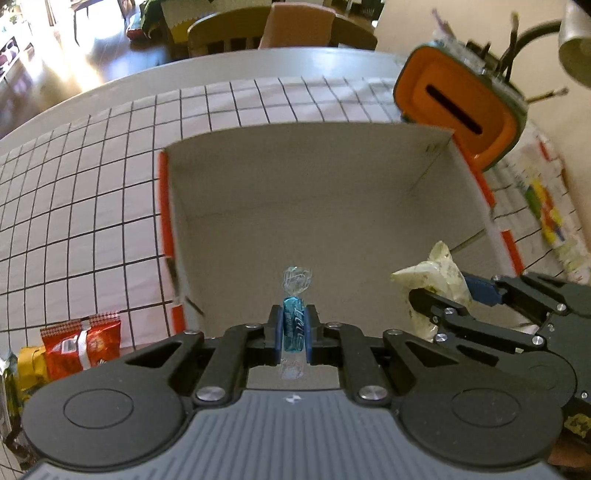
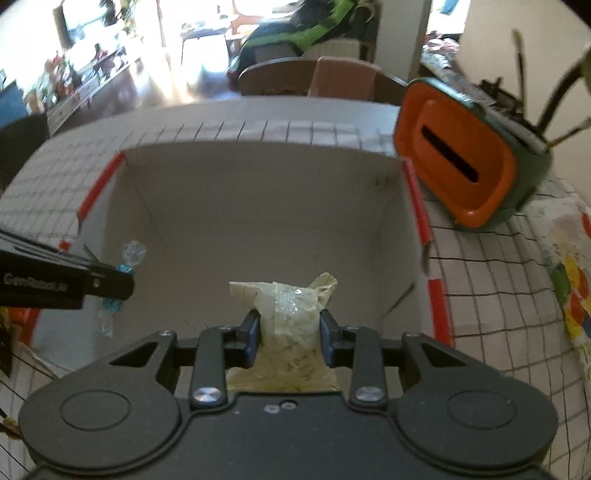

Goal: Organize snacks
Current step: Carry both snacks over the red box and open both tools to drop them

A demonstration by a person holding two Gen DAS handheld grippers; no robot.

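Note:
An open cardboard box (image 1: pixel 295 206) with orange edges stands on the checked tablecloth, and both grippers hover over its near side. My left gripper (image 1: pixel 293 334) is shut on a blue wrapped candy (image 1: pixel 294 325) whose clear twisted end sticks up. My right gripper (image 2: pixel 288 338) is shut on a pale yellowish snack packet (image 2: pixel 288 325). In the left wrist view the right gripper (image 1: pixel 448 291) comes in from the right with that packet (image 1: pixel 436 273). In the right wrist view the left gripper (image 2: pixel 110 284) enters from the left holding the candy (image 2: pixel 131 254). The inside of the box (image 2: pixel 258 206) looks bare.
A red snack bag (image 1: pixel 83 347) and a yellow one (image 1: pixel 31 365) lie on the cloth left of the box. An orange and green container (image 1: pixel 461 107) stands tilted at the box's far right corner. Coloured papers (image 1: pixel 546 210) lie to the right. A chair (image 1: pixel 280 29) stands behind the table.

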